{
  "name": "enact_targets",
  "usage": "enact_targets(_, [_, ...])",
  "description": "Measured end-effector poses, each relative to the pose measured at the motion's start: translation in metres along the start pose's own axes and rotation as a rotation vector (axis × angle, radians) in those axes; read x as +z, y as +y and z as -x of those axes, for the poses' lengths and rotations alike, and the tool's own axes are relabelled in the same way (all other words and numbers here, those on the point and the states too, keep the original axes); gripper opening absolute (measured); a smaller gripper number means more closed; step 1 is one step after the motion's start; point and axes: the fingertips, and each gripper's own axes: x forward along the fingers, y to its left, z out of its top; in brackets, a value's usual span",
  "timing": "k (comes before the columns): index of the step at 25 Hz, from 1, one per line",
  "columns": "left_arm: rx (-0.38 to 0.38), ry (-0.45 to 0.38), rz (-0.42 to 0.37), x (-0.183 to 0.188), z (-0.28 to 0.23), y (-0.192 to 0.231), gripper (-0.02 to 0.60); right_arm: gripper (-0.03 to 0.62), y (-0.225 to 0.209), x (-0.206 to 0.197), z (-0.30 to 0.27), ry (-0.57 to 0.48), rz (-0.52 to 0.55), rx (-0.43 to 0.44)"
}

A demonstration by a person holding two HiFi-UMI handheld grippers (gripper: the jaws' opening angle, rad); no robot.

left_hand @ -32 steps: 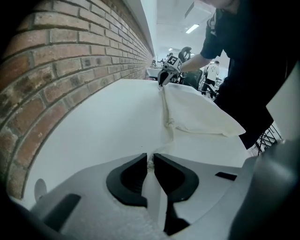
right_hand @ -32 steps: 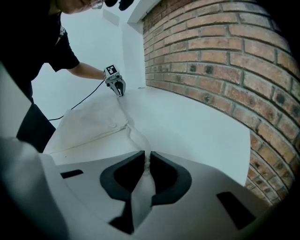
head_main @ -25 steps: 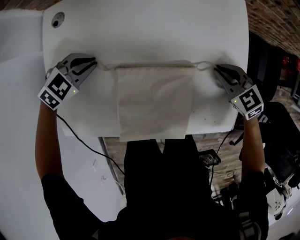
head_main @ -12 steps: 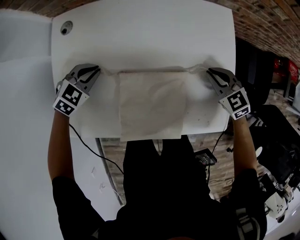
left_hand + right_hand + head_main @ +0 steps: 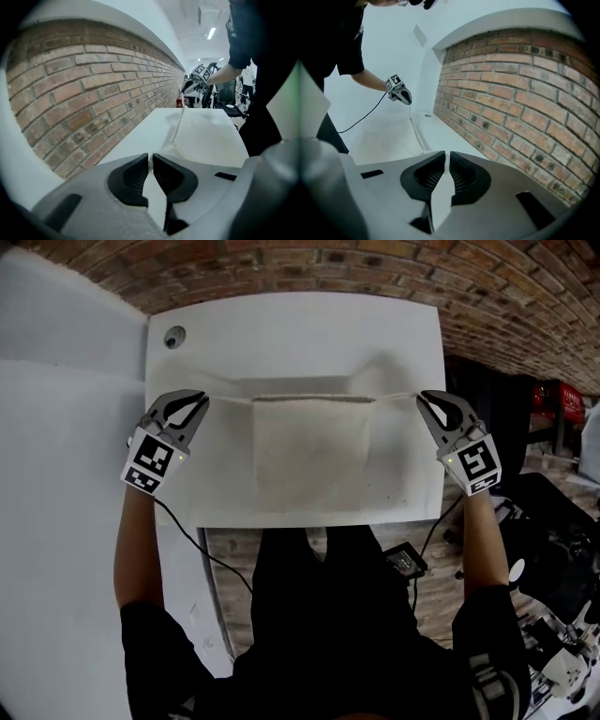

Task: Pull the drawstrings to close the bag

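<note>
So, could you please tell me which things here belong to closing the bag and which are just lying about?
In the job: cloth bag, left drawstring in left gripper, right drawstring in right gripper.

Just there: white table, its cable grommet, black cable, brick wall.

The left hand-held gripper (image 5: 199, 403) and the right hand-held gripper (image 5: 427, 400) are held wide apart at matching height, tips angled inward and downward. The left forearm (image 5: 131, 540) and right forearm (image 5: 478, 545) reach straight forward. The left jaws have just been closing and pinch the left drawstring (image 5: 230, 398) at their tips, and the right jaws are clamped on the right drawstring (image 5: 398, 397).
</note>
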Motion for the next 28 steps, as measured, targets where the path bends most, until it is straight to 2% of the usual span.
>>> enact_targets(8, [0.147, -0.125, 0.038, 0.072, 0.066, 0.044, 0.041, 0.038, -0.031, 0.082, 0.060, -0.096, 0.111, -0.114])
enact_targets(12, [0.203, -0.218, 0.053, 0.114, 0.101, 0.059, 0.041, 0.037, -0.041, 0.121, 0.088, -0.177, 0.111, -0.133])
enact_targets(22, [0.320, -0.355, -0.028, 0.198, 0.184, 0.089, 0.041, 0.037, -0.076, 0.206, 0.157, -0.336, 0.155, -0.266])
enact_targets(28, [0.382, -0.410, -0.074, 0.245, 0.225, 0.101, 0.041, 0.037, -0.096, 0.252, 0.199, -0.390, 0.240, -0.345])
